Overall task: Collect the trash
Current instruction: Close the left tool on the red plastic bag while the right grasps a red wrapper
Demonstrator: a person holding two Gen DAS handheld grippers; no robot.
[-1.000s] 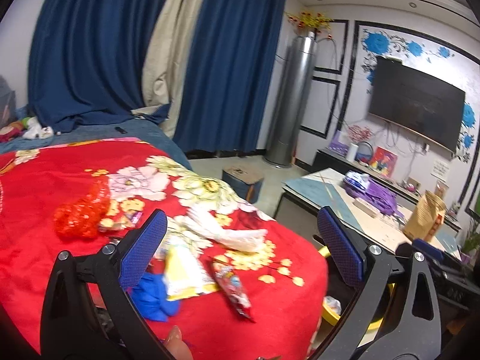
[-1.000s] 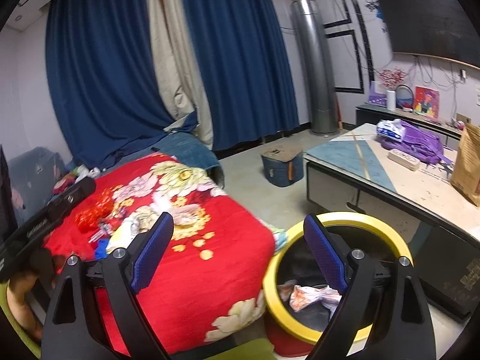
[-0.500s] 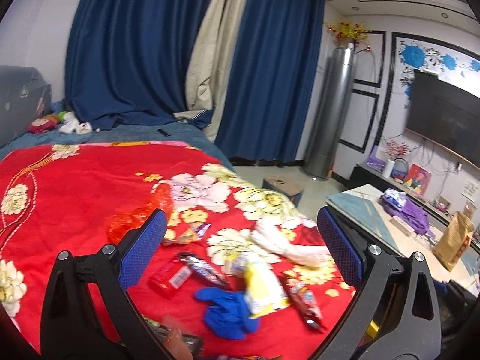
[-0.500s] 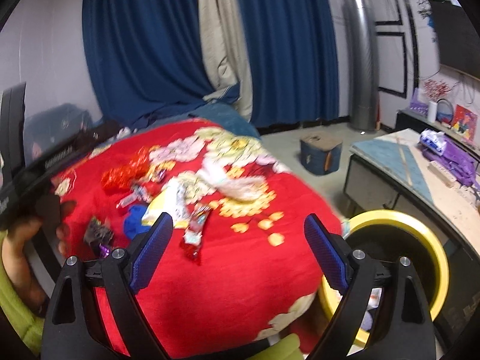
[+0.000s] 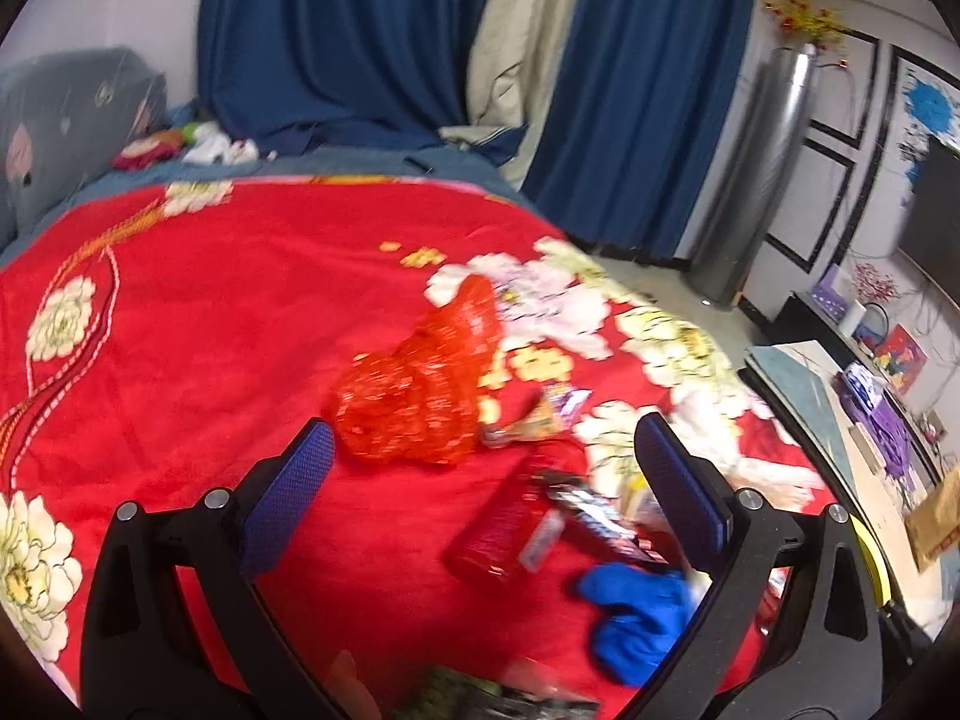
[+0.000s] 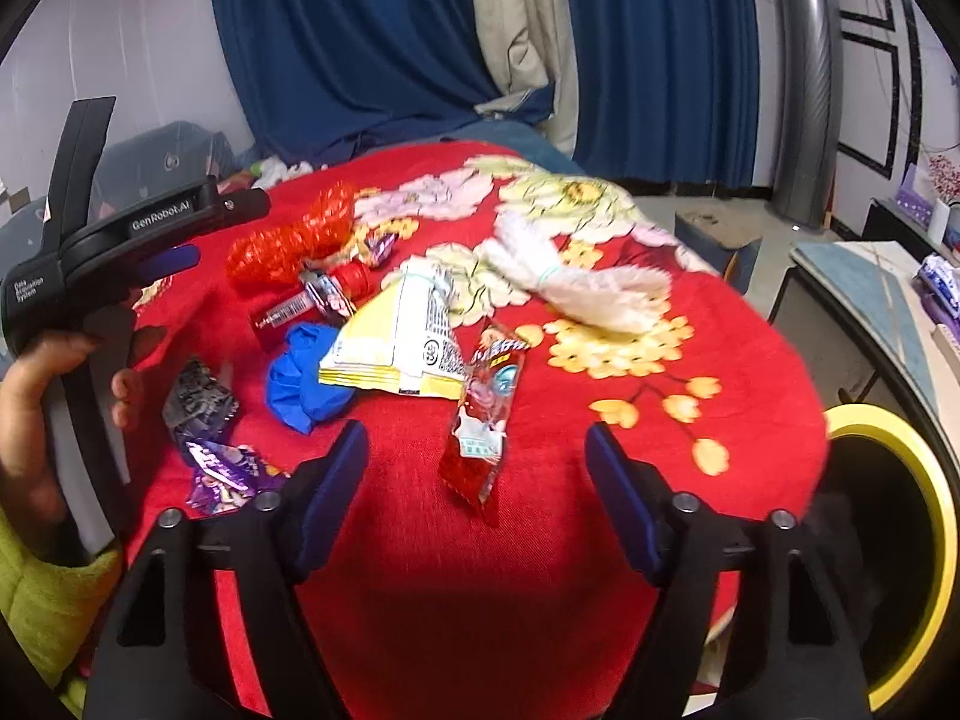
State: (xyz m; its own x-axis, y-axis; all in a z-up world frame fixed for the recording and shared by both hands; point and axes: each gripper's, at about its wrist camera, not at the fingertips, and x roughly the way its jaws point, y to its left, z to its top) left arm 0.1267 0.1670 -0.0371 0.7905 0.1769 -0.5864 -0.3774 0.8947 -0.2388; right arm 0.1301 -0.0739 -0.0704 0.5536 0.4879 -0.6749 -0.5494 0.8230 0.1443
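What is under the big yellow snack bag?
The yellow snack bag lies partly on the blue crumpled thing and the red blanket. Anything else beneath is covered.

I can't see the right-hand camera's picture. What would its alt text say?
The right gripper, empty, jaws closing, points at a red snack wrapper on a red floral blanket strewn with litter. A yellow-white packet and blue crumpled glove lie beyond; a yellow-rimmed bin stands right.

From my left wrist view, motion blur smears the wrappers (image 5: 576, 504) at four o'clock; the dark packet (image 5: 510, 699) at six o'clock is cut off.
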